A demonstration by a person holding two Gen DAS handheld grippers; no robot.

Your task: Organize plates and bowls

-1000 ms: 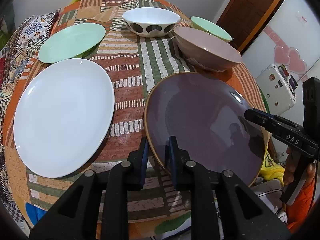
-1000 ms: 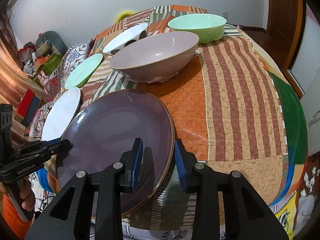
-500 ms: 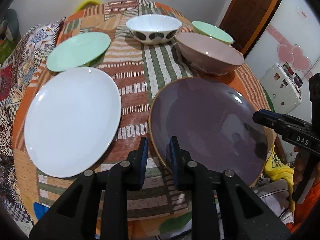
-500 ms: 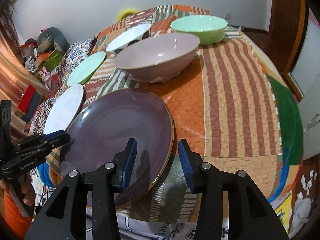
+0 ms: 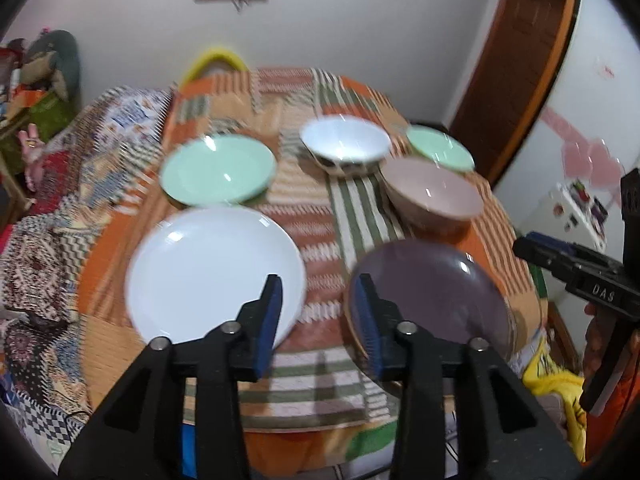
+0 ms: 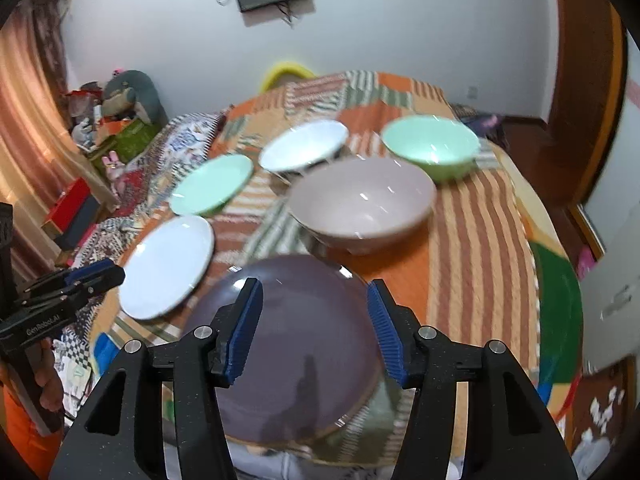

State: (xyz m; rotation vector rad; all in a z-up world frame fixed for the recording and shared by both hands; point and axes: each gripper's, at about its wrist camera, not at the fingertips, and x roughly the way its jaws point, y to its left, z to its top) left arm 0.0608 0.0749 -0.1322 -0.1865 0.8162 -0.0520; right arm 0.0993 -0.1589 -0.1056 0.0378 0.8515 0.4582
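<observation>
A purple plate (image 5: 432,296) (image 6: 296,340) lies at the near edge of the table. A white plate (image 5: 212,272) (image 6: 168,264) and a green plate (image 5: 218,170) (image 6: 212,184) lie to its left. A pink bowl (image 5: 434,194) (image 6: 362,204), a white patterned bowl (image 5: 346,150) (image 6: 302,146) and a green bowl (image 5: 440,148) (image 6: 432,146) stand farther back. My left gripper (image 5: 318,320) is open and empty, raised between the white and purple plates. My right gripper (image 6: 316,328) is open and empty above the purple plate.
The round table has a patchwork cloth (image 5: 312,216). A yellow chair back (image 5: 216,62) stands behind it. A wooden door (image 5: 516,60) and a white cabinet (image 5: 576,208) are on the right. Clutter and toys (image 6: 116,120) lie at the left.
Both grippers opened, let go of the purple plate's rim and pulled back and up. The purple plate now lies flat on the table.
</observation>
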